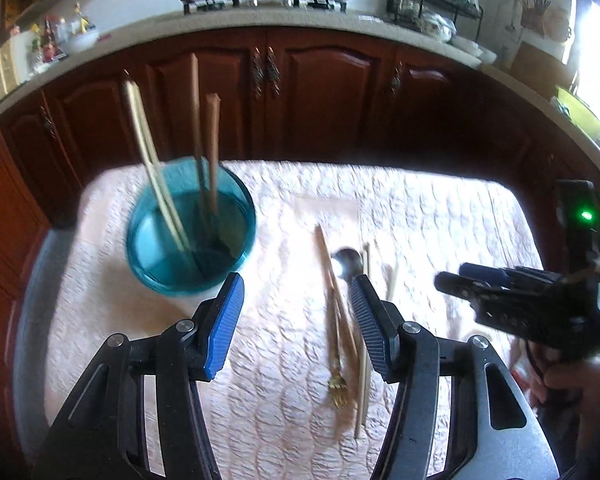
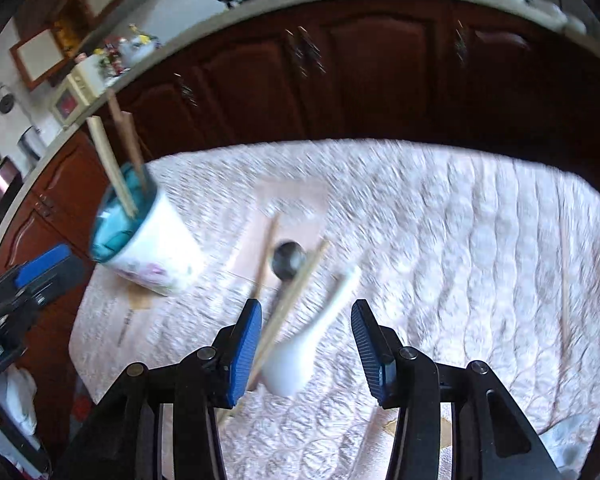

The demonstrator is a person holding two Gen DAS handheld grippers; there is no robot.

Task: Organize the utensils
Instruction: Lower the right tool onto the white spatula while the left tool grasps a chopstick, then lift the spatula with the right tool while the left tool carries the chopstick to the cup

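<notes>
- White ceramic spoon [image 2: 300, 344] lies on the quilted cloth [image 2: 460, 240] directly between the right gripper [image 2: 306, 346] jaws, bowl end nearest the camera, handle running away and slightly right.
- Right jaws stand wide apart, holding nothing; a pale chopstick [image 2: 288, 304] crosses just beside the left pad, so a closing grip may catch both.
- Left gripper [image 1: 298, 320] jaws are likewise spread and empty, above the gold fork [image 1: 336, 360] and the chopsticks on the cloth.
- Blue-lined cup [image 1: 192, 236], already holding upright chopsticks, stands ahead-left of the left gripper, which is the nearer one to it.
- Motion blur obscures the metal spoon [image 2: 288, 260]; whether the white spoon touches the chopstick cannot be told.
</notes>
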